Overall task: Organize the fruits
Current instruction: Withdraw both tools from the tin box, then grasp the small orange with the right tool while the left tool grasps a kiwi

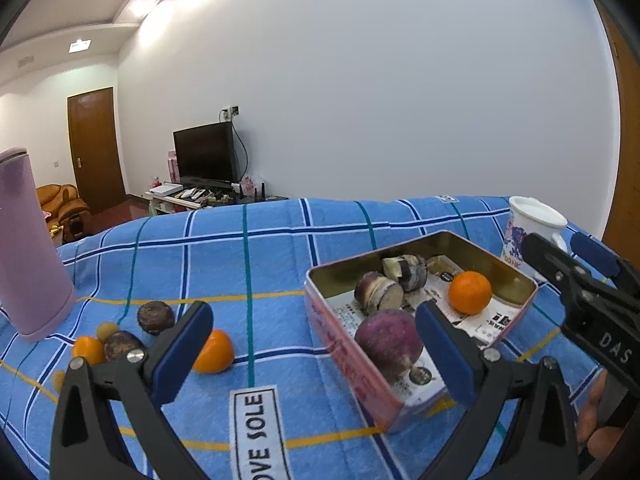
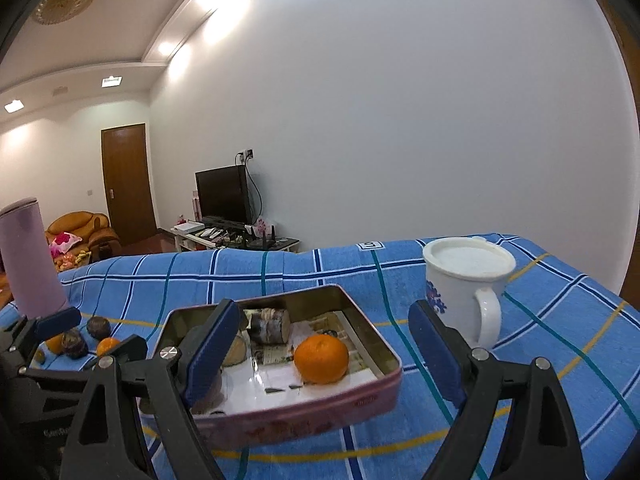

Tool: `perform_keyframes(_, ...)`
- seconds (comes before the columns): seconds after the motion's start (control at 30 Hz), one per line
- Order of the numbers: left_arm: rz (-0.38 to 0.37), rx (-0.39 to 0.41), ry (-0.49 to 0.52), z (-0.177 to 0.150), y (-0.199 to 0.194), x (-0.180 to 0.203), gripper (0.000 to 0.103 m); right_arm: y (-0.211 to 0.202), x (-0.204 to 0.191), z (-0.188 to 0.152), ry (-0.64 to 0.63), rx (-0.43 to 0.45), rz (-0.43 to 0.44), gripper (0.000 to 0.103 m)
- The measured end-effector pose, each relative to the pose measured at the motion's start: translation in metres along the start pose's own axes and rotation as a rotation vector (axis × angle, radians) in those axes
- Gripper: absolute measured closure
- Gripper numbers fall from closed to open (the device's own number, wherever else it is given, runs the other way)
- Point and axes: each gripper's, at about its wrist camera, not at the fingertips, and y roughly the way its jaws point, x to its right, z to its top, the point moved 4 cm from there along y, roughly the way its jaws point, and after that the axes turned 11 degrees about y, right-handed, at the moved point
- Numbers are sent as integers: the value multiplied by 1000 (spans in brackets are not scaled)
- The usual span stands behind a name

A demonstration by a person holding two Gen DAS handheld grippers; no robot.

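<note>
Blue plaid cloth [image 1: 280, 264] covers the surface, and a pink tin [image 2: 384, 392] on it serves as the collecting box: one bright, glossy orange [image 2: 321, 358] already lies inside. Left of the tin, loose oranges [image 1: 214, 352] and dark fruits [image 1: 156, 317] wait. The left gripper [image 1: 314, 354] and the right gripper [image 2: 324, 364] both gape, holding nothing.

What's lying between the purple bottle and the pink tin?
In the left wrist view, loose fruit on the blue cloth between the purple bottle and pink tin: oranges, dark fruits.

Tabletop under blue plaid cloth [image 1: 280, 264] carries: pink tin [image 1: 344, 344], white mug [image 2: 460, 280], lilac flask [image 1: 28, 248], loose oranges [image 1: 214, 352], dark fruits [image 1: 155, 317].
</note>
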Motion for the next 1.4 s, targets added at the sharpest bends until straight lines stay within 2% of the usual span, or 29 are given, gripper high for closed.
perform_keyframes(0.3,48,-12,8,-10,-11,-22,0,-11,-8,-6,-4,-27,-7,16)
perform_keyframes(0.43,100,-10,30,-13,-14,-37,0,-6,-18,-11,6,-65,9,16)
perform_keyframes(0.57,123,-23,16,-18,-14,-55,0,-5,-35,-16,4,-74,17,16)
perform_keyframes(0.97,191,-51,6,-35,-21,-106,0,6,-106,-37,-14,-135,120,16)
perform_keyframes(1.27,225,-109,-58,-53,-21,-156,0,15,-145,-47,-37,-165,171,16)
perform_keyframes(1.4,250,-173,-99,-65,-17,-188,0,20,-159,-53,-51,-198,197,16)
